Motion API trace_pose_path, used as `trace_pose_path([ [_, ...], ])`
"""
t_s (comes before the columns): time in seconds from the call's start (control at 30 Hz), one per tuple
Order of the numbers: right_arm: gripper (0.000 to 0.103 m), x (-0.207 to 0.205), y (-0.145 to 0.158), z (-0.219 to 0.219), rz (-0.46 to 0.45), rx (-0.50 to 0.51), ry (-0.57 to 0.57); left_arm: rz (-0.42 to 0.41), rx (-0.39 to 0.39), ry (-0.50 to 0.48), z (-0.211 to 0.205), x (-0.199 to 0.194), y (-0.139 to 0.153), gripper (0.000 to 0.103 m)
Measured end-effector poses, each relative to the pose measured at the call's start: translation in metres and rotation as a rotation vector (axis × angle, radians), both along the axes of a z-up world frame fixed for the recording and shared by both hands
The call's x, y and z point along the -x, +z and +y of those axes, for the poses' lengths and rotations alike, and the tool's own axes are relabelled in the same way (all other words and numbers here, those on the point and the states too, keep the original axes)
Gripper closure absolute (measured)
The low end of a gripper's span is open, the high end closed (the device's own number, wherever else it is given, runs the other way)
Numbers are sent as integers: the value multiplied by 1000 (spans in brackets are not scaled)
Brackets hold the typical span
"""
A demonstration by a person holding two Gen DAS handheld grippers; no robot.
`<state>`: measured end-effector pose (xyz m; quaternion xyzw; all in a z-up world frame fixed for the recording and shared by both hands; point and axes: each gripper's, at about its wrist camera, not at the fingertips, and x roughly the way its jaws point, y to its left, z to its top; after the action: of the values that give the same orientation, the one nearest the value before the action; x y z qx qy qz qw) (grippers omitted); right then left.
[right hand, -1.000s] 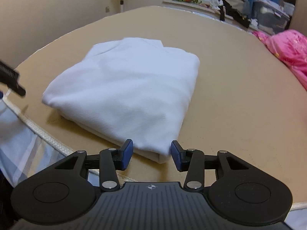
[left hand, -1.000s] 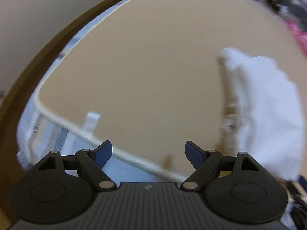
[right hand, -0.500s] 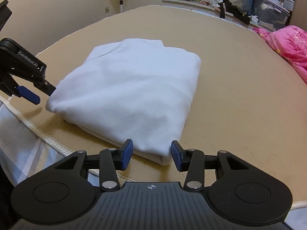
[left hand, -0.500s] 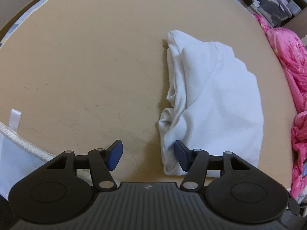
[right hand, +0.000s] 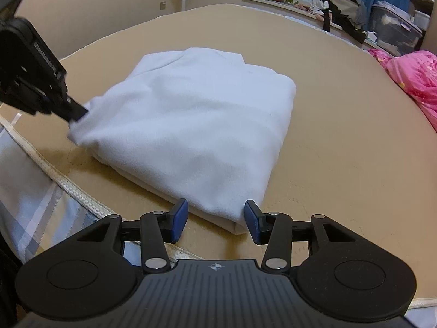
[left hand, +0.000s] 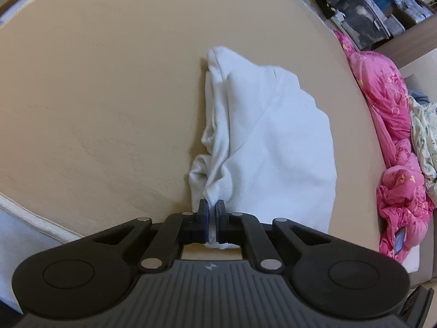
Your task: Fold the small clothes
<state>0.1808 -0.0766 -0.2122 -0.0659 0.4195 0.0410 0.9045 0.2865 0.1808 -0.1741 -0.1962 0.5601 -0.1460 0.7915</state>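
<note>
A folded white garment [right hand: 196,125] lies on the tan mattress [right hand: 341,142]. My left gripper [left hand: 212,213] is shut on the garment's near left corner [left hand: 210,191], with white cloth pinched between its blue pads. It also shows in the right wrist view [right hand: 73,113] at the left, biting that corner. My right gripper [right hand: 215,221] is open, its two blue pads standing either side of the garment's near right corner [right hand: 235,213], low over the mattress.
The mattress's corded front edge [right hand: 68,183] runs close under both grippers, with striped bedding [right hand: 30,205] below it. A pink quilt [left hand: 393,142] lies at the right edge. A fan, a plant and piled clothes [right hand: 341,8] stand beyond the far side.
My left gripper swung right from the mattress edge to the garment and shut on its near left corner. The right gripper held its place, open at the near right corner.
</note>
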Motion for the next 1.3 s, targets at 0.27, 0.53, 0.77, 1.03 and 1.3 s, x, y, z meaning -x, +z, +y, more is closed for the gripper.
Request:
trace_pose_path([
  [0.27, 55, -1, -2, -1, 6, 6, -20, 0, -6, 39, 31, -4, 6, 98],
  [0.53, 55, 4, 18, 4, -77, -30, -13, -72, -212, -27, 25, 8, 19, 98],
  [0.77, 55, -9, 14, 7, -51, -65, -40, -115, -15, -72, 21, 23, 25, 55],
  [1.03, 55, -5, 10, 3, -30, -32, -34, -16, 55, -29, 9, 8, -5, 72],
  [1.3, 55, -12, 7, 12, -18, 16, -10, -63, 74, -49, 10, 15, -5, 91],
])
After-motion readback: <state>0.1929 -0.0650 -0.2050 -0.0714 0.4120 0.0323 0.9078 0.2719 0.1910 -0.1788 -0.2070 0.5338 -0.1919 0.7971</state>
